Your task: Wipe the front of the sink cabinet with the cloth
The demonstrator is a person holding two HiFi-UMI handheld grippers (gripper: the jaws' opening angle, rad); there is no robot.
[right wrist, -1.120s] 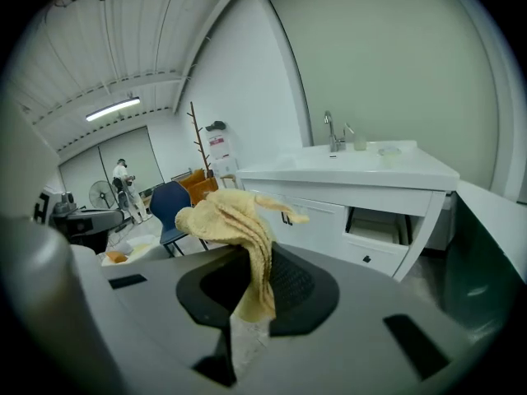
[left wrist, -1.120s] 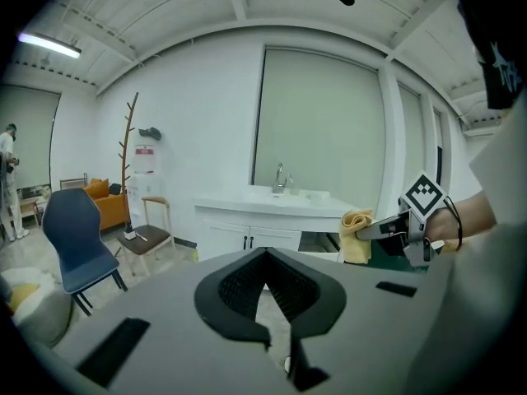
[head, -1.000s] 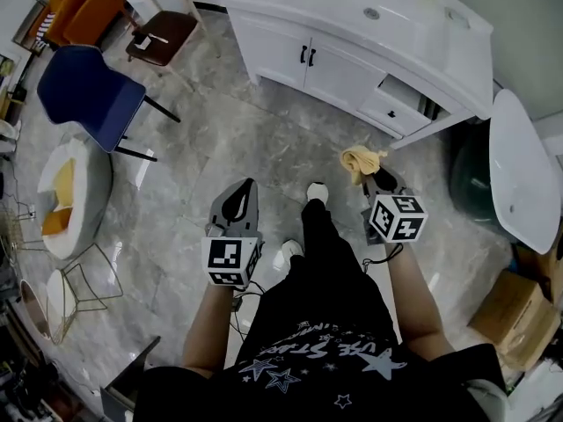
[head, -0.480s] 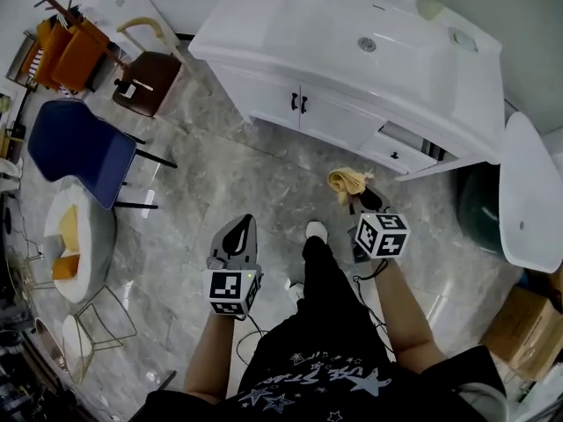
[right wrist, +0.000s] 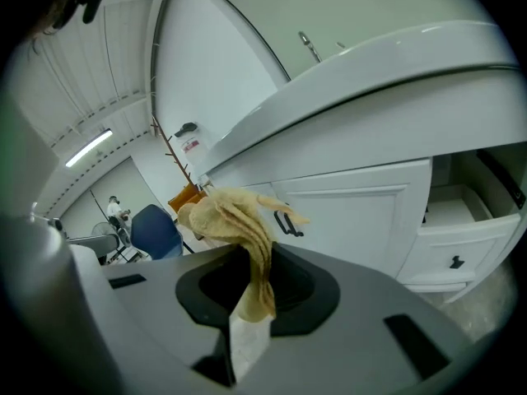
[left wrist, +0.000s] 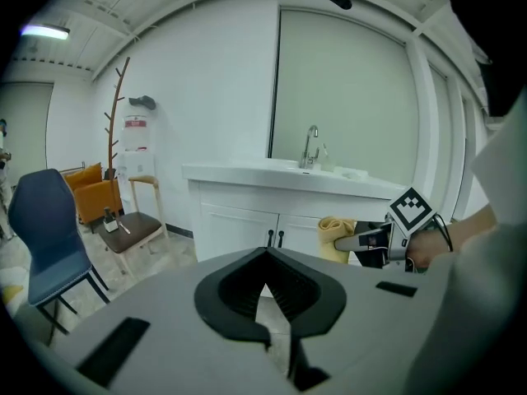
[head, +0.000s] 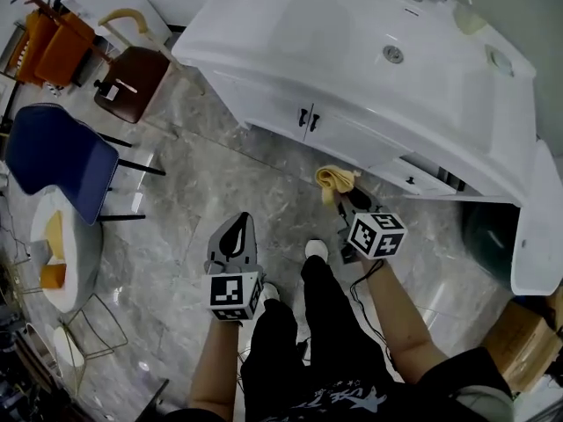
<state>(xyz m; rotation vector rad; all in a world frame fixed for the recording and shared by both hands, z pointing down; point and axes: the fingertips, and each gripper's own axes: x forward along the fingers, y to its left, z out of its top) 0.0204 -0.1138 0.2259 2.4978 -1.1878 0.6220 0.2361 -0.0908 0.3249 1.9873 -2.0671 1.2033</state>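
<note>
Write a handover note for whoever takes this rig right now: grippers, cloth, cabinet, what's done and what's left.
Right gripper: shut on the yellow cloth, held in front of the sink cabinet doors, not touching them.
Left gripper: shut, empty, low over the floor.
The drawer at the cabinet's right end stands partly open.
Done: cloth in the gripper, person standing at the cabinet.
Left: all the wiping of the cabinet front.

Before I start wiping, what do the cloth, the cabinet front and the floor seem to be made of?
Cloth: soft yellow fabric, perhaps microfibre; it bunches and droops in folds.
Cabinet front: white painted or lacquered panels, likely wood or board; smooth framed doors with a slight sheen.
Floor: polished grey stone-look tile, marble or ceramic; it shows a veined pattern and bright reflections.
</note>
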